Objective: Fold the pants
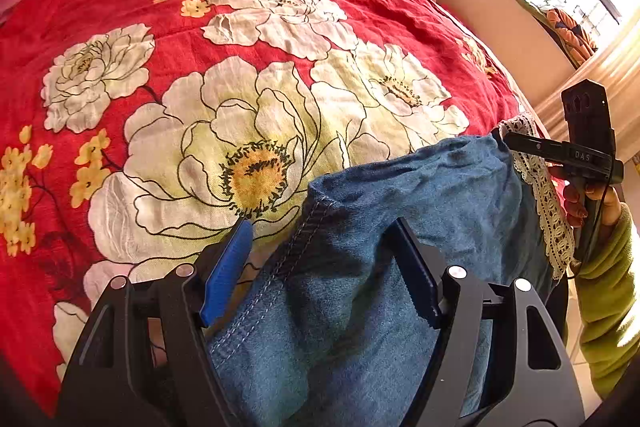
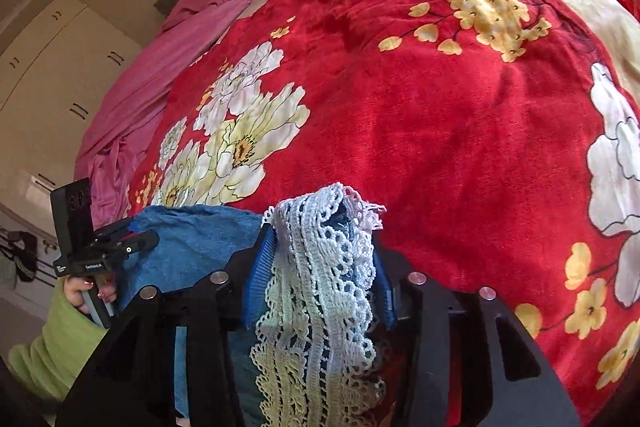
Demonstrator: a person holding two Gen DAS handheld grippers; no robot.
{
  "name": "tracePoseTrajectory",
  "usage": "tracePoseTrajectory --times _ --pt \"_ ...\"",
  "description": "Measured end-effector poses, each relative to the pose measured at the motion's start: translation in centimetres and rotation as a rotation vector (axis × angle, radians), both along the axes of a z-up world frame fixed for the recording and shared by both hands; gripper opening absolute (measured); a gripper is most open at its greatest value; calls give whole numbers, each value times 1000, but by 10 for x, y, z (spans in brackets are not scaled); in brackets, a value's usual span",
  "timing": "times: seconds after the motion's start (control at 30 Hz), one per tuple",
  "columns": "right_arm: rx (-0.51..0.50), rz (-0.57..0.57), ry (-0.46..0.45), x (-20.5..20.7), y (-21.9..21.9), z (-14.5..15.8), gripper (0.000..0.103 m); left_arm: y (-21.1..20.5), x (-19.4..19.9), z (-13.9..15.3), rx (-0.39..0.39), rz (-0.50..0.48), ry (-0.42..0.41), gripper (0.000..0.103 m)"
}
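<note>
The blue denim pants [image 1: 420,195] hang above the red flowered blanket [image 1: 280,7] on the bed. The left tongs [image 1: 320,251] stand wide around the seam, gripping nothing. The right tongs [image 2: 320,259] pinch the white lace trim [image 2: 320,267] (denim bunched inside).

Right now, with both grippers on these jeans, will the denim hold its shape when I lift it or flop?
The jeans will probably flop: the denim already sags and bunches between the left gripper fingers. Its thick seams suggest some weight. The lace trim at the right gripper looks open-worked, so it may snag.
</note>
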State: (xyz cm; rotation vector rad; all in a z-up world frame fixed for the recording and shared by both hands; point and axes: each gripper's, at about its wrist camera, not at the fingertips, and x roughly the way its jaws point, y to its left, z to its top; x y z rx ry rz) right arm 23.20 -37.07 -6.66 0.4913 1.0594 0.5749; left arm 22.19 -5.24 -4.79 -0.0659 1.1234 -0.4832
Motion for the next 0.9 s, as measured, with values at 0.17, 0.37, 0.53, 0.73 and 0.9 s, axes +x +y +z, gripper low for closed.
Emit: tracePoseTrajectory --times 0.17,0.37,0.53,0.73,0.9 --pt "42 8 -101 -16 -4 20 15 0 -2 3 -126 18 19 9" --pt "-111 -5 -274 -16 -1 74 15 -24 0 38 -26 -18 -110 7" --pt "-354 5 -229 21 11 59 15 -46 17 37 78 -29 -165 7" --pt "-508 14 -155 38 24 11 35 -46 28 -9 141 17 -128 13" --pt "-495 -103 -152 27 -1 31 63 -31 23 2 125 79 -119 42"
